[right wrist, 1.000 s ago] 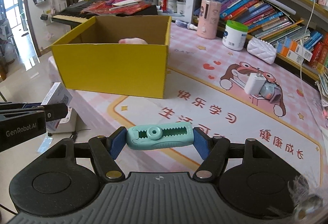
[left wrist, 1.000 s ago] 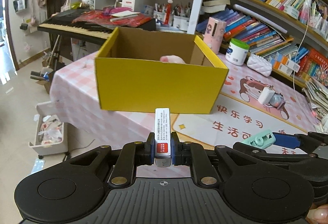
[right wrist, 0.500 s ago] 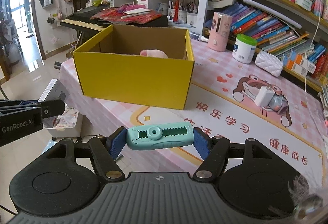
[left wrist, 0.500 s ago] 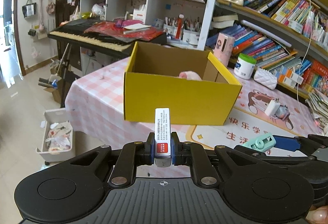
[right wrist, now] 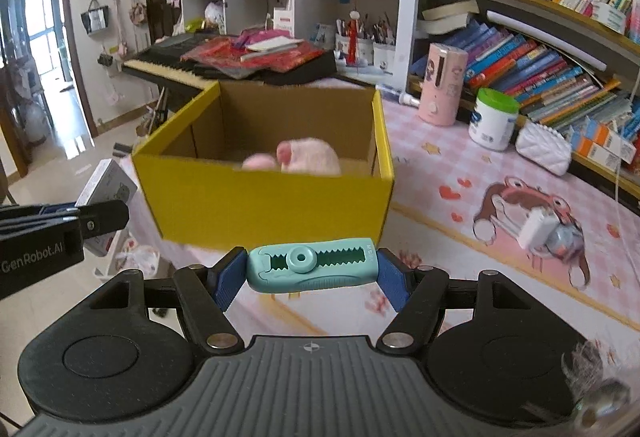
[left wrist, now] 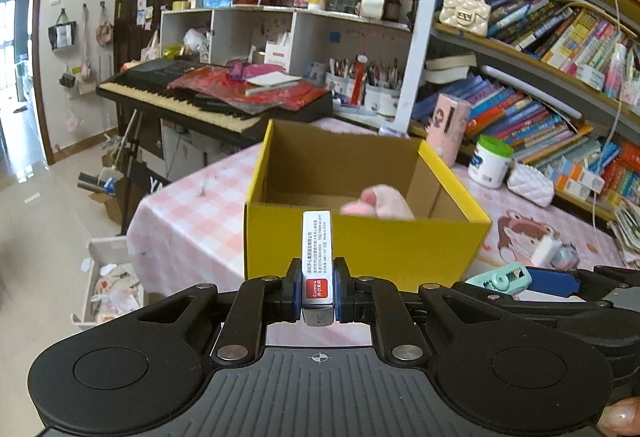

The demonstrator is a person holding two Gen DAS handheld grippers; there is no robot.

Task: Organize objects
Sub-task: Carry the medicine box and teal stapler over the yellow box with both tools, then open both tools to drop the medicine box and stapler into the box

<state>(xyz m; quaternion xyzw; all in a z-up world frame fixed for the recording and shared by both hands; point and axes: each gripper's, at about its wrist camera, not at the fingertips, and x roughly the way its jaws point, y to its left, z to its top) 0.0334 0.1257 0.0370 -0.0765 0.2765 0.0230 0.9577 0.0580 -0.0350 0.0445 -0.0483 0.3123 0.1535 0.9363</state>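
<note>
Left cam: our left gripper (left wrist: 318, 295) is clamped tight on a slim white pack (left wrist: 317, 261), held upright in the air in front of the yellow box (left wrist: 360, 245) on the table (left wrist: 188, 213).

Right cam: our right gripper (right wrist: 312, 271) is pinching a teal tape roller (right wrist: 312, 269) sideways, end to end, also in front of the box, where something pink (right wrist: 308, 157) sits inside.

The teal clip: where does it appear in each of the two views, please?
Left wrist view: teal clip at lower right, only its end showing, held in the right gripper.
Right wrist view: lower centre, lying crosswise between the gripper's blue pads.
Shared landmark: the yellow box behind it.
</note>
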